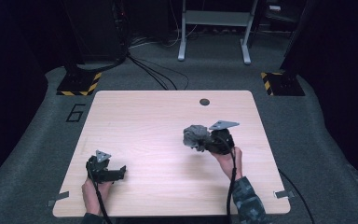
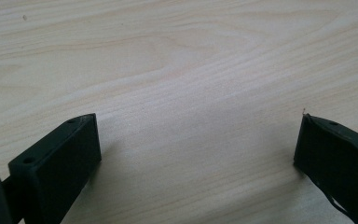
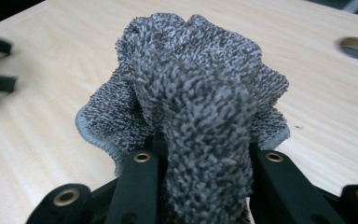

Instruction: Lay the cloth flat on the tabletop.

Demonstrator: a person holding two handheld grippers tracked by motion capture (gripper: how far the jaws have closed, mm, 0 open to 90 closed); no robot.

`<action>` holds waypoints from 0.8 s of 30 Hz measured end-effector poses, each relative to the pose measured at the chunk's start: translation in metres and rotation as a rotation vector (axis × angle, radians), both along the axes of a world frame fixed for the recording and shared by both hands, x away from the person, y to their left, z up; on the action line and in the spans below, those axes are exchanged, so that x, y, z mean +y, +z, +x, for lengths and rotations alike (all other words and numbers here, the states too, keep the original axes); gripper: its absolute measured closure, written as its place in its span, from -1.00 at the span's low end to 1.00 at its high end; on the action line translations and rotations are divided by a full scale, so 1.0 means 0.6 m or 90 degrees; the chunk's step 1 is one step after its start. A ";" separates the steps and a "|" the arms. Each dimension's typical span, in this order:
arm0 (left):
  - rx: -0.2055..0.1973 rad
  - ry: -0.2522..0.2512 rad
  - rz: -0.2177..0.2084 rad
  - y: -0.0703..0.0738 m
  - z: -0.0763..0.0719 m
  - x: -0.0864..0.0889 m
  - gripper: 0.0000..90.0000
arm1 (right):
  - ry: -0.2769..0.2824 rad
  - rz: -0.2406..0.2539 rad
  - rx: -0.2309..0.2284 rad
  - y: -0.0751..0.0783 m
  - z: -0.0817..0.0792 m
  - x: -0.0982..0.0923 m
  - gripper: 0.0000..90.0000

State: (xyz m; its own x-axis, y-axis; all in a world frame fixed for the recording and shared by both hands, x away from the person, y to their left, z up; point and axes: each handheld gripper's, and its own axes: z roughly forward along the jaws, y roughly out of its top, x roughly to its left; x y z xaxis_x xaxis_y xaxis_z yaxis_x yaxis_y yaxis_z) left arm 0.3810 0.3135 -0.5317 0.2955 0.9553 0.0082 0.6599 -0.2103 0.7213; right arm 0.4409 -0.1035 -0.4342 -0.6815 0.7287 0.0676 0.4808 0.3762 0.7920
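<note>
Cloth (image 3: 200,107) bunching in your right hand-held gripper (image 1: 204,140), pinched by narrow fold, risking slipping onto table (image 1: 158,116); left hand-held gripper (image 1: 121,171) idling wide at 7 o'clock.

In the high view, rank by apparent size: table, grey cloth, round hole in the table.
1. Table
2. Cloth, bunched in the right tongs
3. Hole

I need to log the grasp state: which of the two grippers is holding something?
The right gripper: its jaws are shut on a grey cloth. The left gripper has its jaws spread wide over the bare wooden table.
</note>
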 end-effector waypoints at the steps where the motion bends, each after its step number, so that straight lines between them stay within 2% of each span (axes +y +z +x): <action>1: 0.001 -0.002 0.002 0.000 0.001 0.001 -0.99 | 0.011 0.003 0.004 -0.002 -0.005 0.012 0.57; 7: -0.001 -0.003 0.004 0.000 0.000 0.000 -0.99 | 0.065 0.034 0.032 -0.020 -0.033 0.068 0.56; 10: -0.001 -0.001 0.002 0.000 0.000 0.000 -1.00 | 0.078 0.044 0.044 -0.028 -0.039 0.081 0.56; 11: 0.005 -0.003 0.000 0.001 -0.002 0.000 -0.99 | 0.086 0.041 0.048 -0.032 -0.041 0.087 0.55; 12: 0.000 -0.001 0.005 0.001 -0.003 0.000 -0.99 | 0.103 0.035 0.063 -0.047 -0.048 0.107 0.54; 13: -0.003 -0.002 0.008 0.001 -0.003 -0.001 -0.99 | 0.103 0.035 0.063 -0.047 -0.048 0.107 0.53; 14: 0.002 -0.006 0.006 0.001 -0.002 0.000 -0.99 | 0.118 0.030 0.076 -0.058 -0.054 0.122 0.51; 15: 0.006 -0.005 0.001 0.001 -0.002 0.000 -0.99 | 0.118 0.030 0.076 -0.058 -0.054 0.122 0.51; 17: -0.002 -0.007 0.003 0.000 -0.003 0.000 -1.00 | 0.129 0.028 0.079 -0.067 -0.059 0.134 0.43; 18: -0.002 -0.006 0.004 0.000 -0.004 -0.001 -1.00 | 0.127 0.028 0.082 -0.071 -0.060 0.138 0.36; 20: 0.001 -0.015 0.007 0.001 -0.002 0.000 -1.00 | 0.120 0.022 0.093 -0.074 -0.062 0.144 0.08; 23: 0.005 -0.024 0.002 0.003 -0.002 0.001 -0.99 | 0.118 -0.001 0.086 -0.076 -0.066 0.142 -0.29; 24: -0.005 -0.022 -0.008 0.006 -0.004 0.000 -0.97 | 0.115 -0.001 0.089 -0.077 -0.066 0.140 -0.34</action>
State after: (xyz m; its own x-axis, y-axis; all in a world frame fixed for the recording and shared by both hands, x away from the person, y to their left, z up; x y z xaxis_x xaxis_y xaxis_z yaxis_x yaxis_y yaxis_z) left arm 0.3784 0.3134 -0.5283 0.3285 0.9445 -0.0006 0.6464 -0.2244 0.7293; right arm 0.4012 -0.0196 -0.4802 -0.7852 0.5957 0.1692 0.5102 0.4676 0.7218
